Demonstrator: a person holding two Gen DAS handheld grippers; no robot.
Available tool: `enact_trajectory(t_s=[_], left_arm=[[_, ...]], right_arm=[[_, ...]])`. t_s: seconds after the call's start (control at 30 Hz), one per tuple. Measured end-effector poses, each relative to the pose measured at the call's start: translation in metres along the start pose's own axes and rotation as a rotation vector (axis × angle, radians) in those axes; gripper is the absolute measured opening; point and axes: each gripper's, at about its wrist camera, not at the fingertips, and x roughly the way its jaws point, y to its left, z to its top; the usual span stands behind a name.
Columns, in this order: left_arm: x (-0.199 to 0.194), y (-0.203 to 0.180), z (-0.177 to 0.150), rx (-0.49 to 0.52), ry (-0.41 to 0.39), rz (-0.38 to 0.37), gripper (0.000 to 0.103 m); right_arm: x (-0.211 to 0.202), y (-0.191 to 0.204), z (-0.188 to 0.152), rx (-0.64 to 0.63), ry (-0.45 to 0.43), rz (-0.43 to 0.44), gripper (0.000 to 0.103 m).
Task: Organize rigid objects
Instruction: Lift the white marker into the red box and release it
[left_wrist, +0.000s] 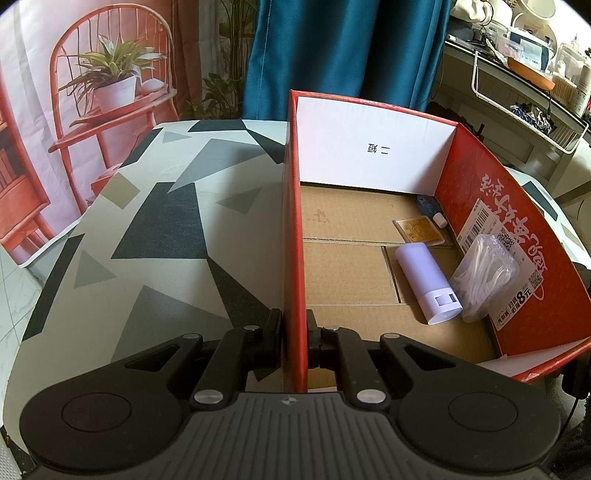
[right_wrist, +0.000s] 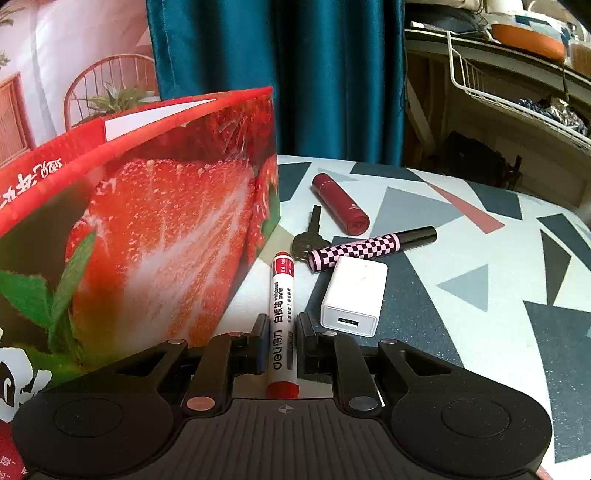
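With the left gripper (left_wrist: 295, 332) clamped on the box (left_wrist: 293, 221) wall, the right gripper (right_wrist: 280, 332), jaws straddling but not yet pinching the marker (right_wrist: 282, 295) lying beside the box, should squeeze mid-barrel squarely.

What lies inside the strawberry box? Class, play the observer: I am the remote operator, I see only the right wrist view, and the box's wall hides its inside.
Observer: A lilac tube lies on the cardboard floor of the box, toward its right wall.
Operator: Is anything beside the tube?
Observer: A clear packet of white picks rests against that right wall, touching the tube's capped end.
Operator: Where is the left gripper?
Observer: The left gripper straddles the box's left wall, one finger outside and one inside, apparently clamped on it.
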Motion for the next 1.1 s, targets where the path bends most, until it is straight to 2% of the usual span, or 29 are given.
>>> enact_trajectory(t_s=[0.13, 0.37, 0.5, 0.63, 0.83, 1.1], left_arm=[[0.0, 0.0, 0.0, 0.0, 0.0, 0.001, 0.012], [0.0, 0.0, 0.0, 0.001, 0.0, 0.001, 0.012], [0.0, -0.001, 0.001, 0.007, 0.003, 0.003, 0.012], [0.0, -0.001, 0.002, 0.009, 0.004, 0.005, 0.012], [0.0, -0.001, 0.002, 0.011, 0.005, 0.004, 0.012], [0.001, -0.001, 0.001, 0.011, 0.008, 0.003, 0.012]], right_arm=[[-0.005, -0.002, 0.002, 0.028, -0.004, 0.027, 0.013], [-0.041, -0.015, 0.017, 0.131, -0.121, 0.077, 0.013], [-0.069, -0.021, 0.038, 0.164, -0.204, 0.097, 0.013], [-0.094, -0.01, 0.066, 0.118, -0.257, 0.153, 0.013], [-0.092, 0.036, 0.09, -0.034, -0.171, 0.239, 0.013], [-0.07, 0.098, 0.088, -0.185, -0.006, 0.307, 0.013]])
